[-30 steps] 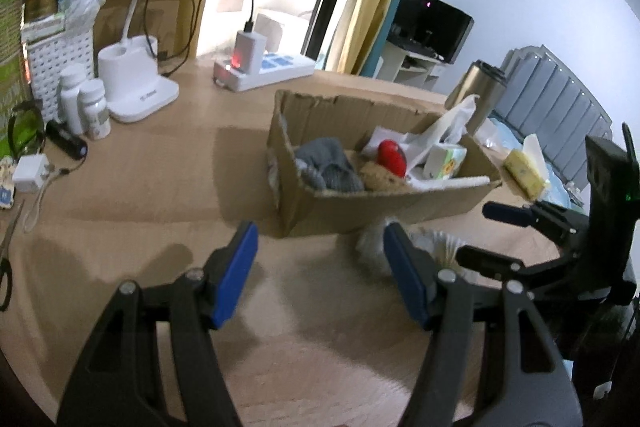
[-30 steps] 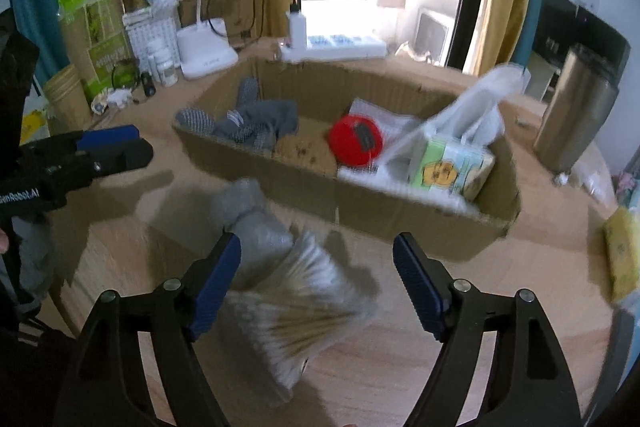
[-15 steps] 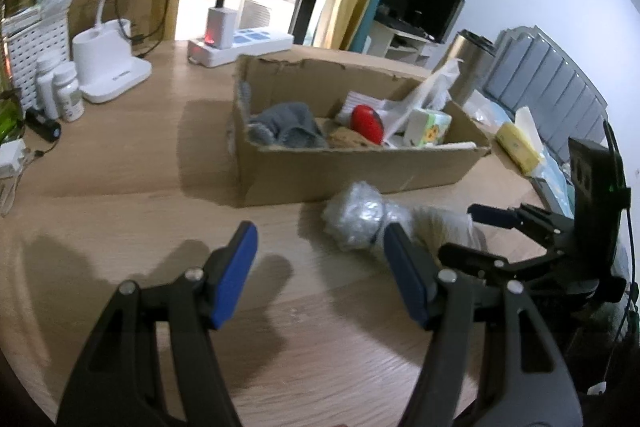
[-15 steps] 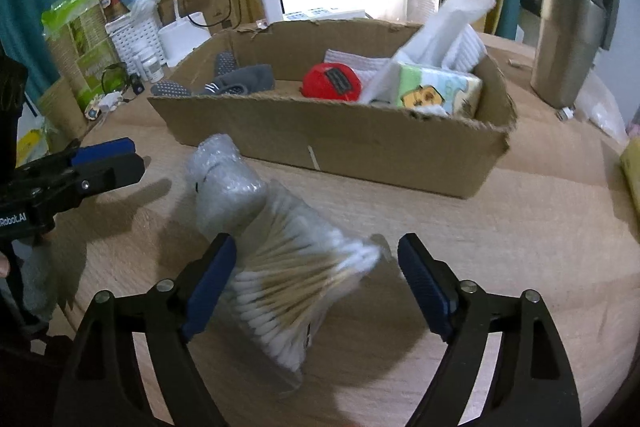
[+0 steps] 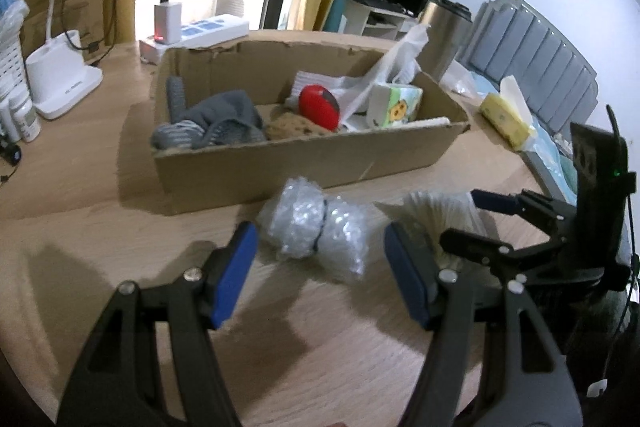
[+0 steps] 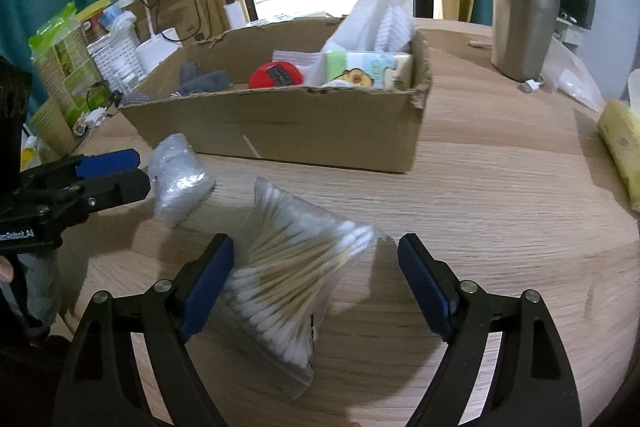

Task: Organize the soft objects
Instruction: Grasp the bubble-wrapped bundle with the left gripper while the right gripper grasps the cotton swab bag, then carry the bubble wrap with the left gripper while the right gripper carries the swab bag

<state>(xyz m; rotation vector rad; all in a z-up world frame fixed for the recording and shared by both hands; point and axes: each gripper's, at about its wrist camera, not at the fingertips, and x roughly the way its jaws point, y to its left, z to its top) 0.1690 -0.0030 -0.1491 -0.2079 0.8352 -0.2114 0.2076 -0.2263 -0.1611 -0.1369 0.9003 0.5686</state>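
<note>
Left gripper (image 5: 320, 267): jaws stood apart over the table, holding nothing; the bubble wrap lay just ahead, between the blue pads, with no pad pressing on it.
Right gripper (image 6: 316, 283): jaws spread wide, nothing pinched; the swab bag lay between them, close against the left pad, with a clear gap to the right pad.
Bubble wrap (image 5: 314, 227): a clear roll lying on the table, just in front of the box and beside the swab bag.
Swab bag (image 6: 296, 279): a clear packet of wooden cotton swabs, flat on the table, outside the box.
Box (image 6: 280, 131): open cardboard, on the table beyond both items; it held grey socks (image 5: 218, 125), a red ball (image 5: 319, 106) and a tissue pack (image 6: 368, 69).
Table (image 6: 500, 207): light wood.
Tumbler (image 6: 522, 15): steel, upright, to the right of the box.
</note>
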